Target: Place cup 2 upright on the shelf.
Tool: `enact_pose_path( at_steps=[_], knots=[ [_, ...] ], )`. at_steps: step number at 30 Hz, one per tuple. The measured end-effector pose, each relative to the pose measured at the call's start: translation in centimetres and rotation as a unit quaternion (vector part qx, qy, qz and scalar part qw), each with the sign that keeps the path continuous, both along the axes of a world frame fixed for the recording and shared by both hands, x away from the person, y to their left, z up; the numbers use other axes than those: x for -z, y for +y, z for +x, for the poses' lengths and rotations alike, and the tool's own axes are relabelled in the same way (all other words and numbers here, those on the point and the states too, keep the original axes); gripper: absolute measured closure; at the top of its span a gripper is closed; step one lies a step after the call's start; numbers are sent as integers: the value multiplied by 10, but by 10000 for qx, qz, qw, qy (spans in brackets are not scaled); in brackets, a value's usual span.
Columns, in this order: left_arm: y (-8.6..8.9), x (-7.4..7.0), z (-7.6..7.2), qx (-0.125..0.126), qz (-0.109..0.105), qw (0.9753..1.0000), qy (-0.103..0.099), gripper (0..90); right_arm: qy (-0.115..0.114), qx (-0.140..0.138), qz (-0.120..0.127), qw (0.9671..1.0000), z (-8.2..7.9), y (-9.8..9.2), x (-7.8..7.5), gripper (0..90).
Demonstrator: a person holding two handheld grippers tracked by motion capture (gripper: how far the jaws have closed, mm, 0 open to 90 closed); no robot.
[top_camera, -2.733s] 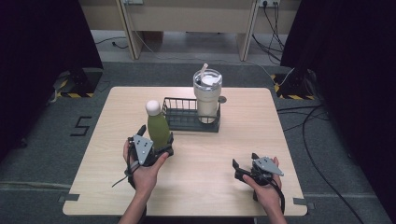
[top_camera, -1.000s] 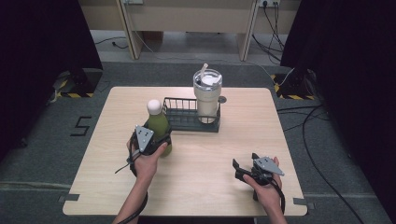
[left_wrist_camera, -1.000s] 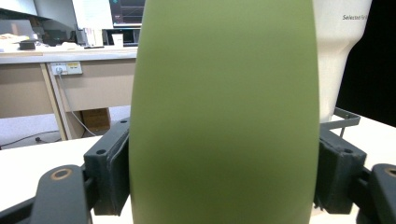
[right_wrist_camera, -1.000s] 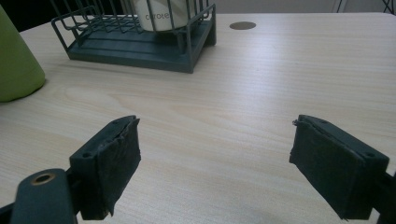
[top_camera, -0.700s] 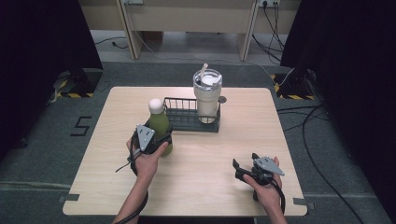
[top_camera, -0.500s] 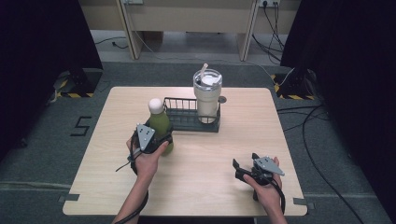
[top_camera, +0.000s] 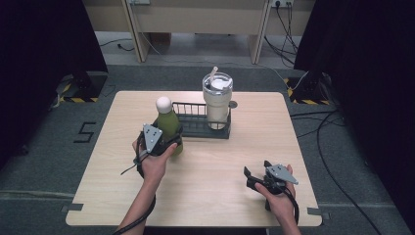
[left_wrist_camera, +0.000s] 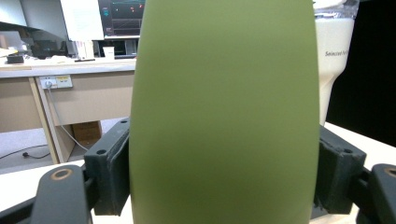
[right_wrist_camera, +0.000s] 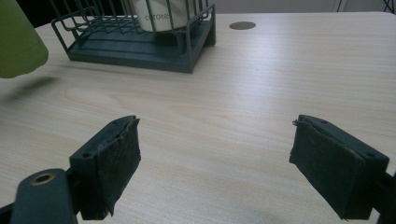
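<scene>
Green bottle point(top_camera: 169, 125) upright, long axis vertical, clamped low on its body between the fingers point(left_wrist_camera: 109, 175) of the left gripper point(top_camera: 159, 142); pads pressed on either flank in the left gripper view. Bottle base apparently just off the surface point(top_camera: 215, 166), judging by the shadow beneath it in the right gripper view, though hard to be sure. Wire rack point(top_camera: 198, 122) directly right of and slightly behind the bottle, near side just beside it; empty left bay closest, right bay taken by the cream tumbler point(top_camera: 217, 100) with lid and straw. Coming move likely a short lift and carry rightward over the rack wall into that free bay, keeping the axis vertical. Right gripper point(top_camera: 259, 178) well apart at the near right edge, fingers point(right_wrist_camera: 109, 161) spread wide, holding nothing. Left hand clearly nearer. Pale wood surface otherwise bare; dark curtains at both sides, desks and cables beyond.
</scene>
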State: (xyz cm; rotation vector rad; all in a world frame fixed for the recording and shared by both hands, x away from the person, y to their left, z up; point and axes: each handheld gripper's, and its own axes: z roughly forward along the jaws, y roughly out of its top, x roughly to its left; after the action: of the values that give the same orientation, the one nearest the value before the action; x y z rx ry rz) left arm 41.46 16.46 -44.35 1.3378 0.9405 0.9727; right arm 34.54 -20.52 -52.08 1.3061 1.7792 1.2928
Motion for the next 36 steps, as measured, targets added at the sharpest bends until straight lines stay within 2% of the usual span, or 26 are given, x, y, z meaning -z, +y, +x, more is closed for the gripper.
enact_pose_path(
  at_steps=[15,36],
  knots=[
    [-3,-17,7,61,-17,9999,-153,215,1,-1,3,10000,0,0,0,154],
    [-5,-33,15,139,-30,9996,-240,216,15,-5,13,10000,0,0,0,154]
  ],
)
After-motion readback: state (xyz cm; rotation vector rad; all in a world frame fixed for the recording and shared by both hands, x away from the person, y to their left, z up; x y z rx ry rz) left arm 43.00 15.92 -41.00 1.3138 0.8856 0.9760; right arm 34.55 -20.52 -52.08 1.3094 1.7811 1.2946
